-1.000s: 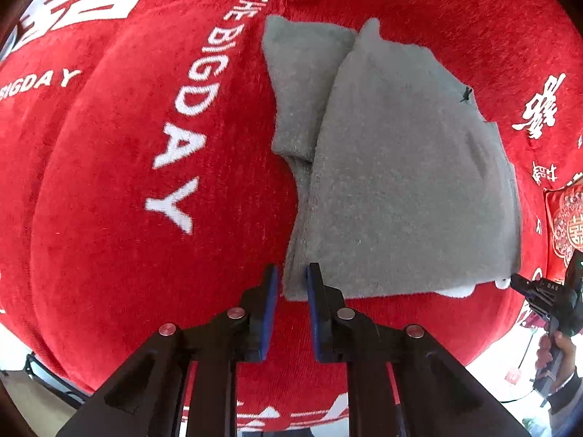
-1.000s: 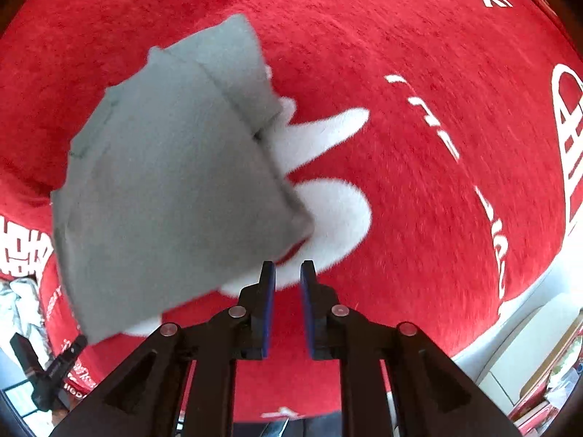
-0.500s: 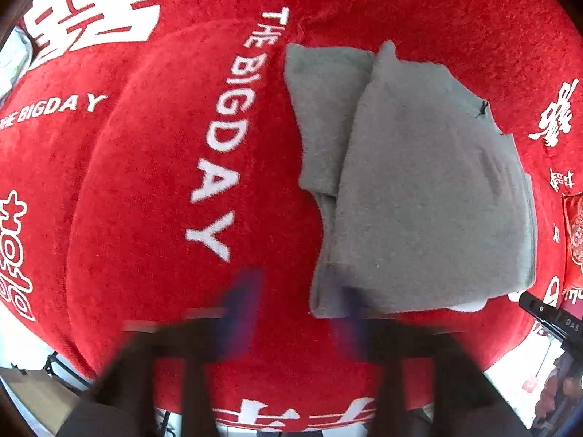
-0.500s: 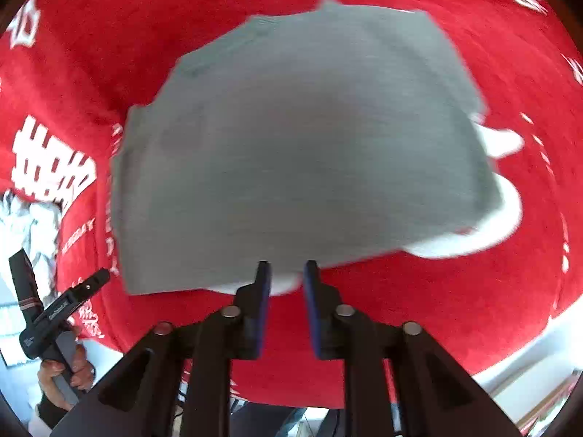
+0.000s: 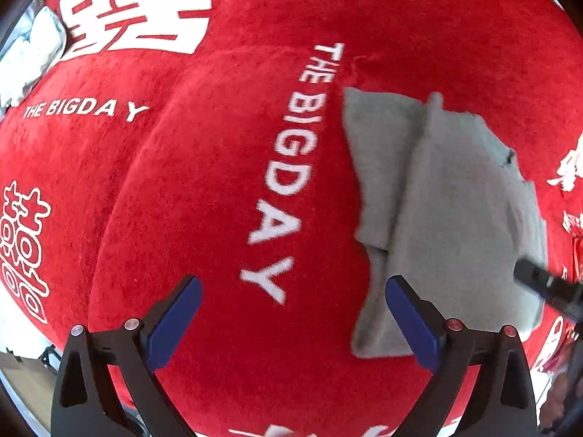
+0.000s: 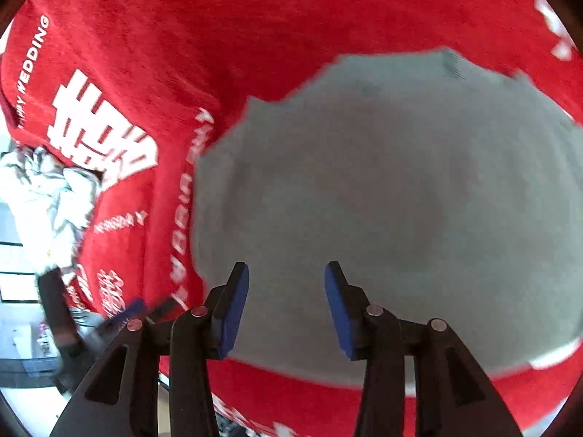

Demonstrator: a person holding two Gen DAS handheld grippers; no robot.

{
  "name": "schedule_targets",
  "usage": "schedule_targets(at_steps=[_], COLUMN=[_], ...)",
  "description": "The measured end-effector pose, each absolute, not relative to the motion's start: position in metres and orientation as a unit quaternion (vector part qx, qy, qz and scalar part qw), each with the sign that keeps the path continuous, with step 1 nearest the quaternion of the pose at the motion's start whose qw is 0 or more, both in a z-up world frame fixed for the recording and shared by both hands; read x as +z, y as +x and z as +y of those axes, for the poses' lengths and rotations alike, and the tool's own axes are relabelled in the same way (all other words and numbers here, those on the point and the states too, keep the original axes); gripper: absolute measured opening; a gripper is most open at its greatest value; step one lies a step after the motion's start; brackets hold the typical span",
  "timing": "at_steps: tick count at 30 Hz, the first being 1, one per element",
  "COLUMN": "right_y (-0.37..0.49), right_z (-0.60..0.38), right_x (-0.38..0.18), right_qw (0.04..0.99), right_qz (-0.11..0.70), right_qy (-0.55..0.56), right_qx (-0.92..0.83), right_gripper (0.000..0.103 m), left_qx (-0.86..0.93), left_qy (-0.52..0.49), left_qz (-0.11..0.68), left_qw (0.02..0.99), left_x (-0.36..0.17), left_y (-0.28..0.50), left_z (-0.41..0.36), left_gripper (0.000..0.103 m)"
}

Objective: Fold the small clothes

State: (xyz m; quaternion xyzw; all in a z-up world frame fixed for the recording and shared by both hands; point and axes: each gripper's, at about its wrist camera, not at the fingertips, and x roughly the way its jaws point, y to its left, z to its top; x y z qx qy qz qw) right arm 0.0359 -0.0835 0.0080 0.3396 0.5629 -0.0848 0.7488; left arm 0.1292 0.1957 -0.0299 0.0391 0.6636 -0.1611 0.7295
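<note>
- Left gripper (image 5: 291, 291) first: its jaws are spreading, nearly as wide as they go, with nothing pinched, only red blanket (image 5: 189, 189) showing in the gap.
- The blue pad of its right-side finger (image 5: 411, 322) sits in front of the near edge of the grey garment (image 5: 462, 225); whether it touches the cloth, I cannot tell.
- Right gripper (image 6: 286, 300) now: jaws opening too, about half spread, pads clear of any fabric, hovering over the garment (image 6: 382, 200) and gripping nothing.
- The garment lies folded flat on the blanket (image 6: 145, 36), a narrower flap (image 5: 379, 160) poking out from under the top layer on the side by the lettering.
- White "THE BIGDAY" lettering (image 5: 291, 160) runs down the blanket just beside the garment's edge.
- From the left camera, the right gripper (image 5: 546, 287) pokes in at the frame's right edge, over the garment's far corner.
- From the right camera, the left gripper (image 6: 120, 315) is a dark blur at the lower left.
- Further out, a crumpled pale cloth (image 6: 47, 196) lies at the blanket's edge.
- Large white characters (image 5: 135, 7) are printed on the red further off.
</note>
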Motion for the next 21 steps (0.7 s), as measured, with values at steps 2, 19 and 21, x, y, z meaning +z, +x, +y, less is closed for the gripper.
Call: schedule_targets(at_steps=[2, 19, 21], right_y=[0.061, 0.131, 0.124], right_z=[-0.081, -0.04, -0.034], right_x=[0.001, -0.058, -0.051], right_qw=[0.751, 0.728, 0.73], right_qz=[0.551, 0.598, 0.605], right_qy=[0.354, 0.331, 0.317], right_qx=[-0.082, -0.047, -0.037], right_gripper=[0.047, 0.005, 0.005], left_qx=[-0.157, -0.134, -0.137], left_qy=[0.045, 0.05, 0.044], left_qz=[0.665, 0.642, 0.645], left_qw=[0.729, 0.754, 0.75], left_x=[-0.037, -0.034, -0.033], left_y=[0.133, 0.148, 0.149], left_z=[0.198, 0.222, 0.221], left_gripper=[0.101, 0.101, 0.101])
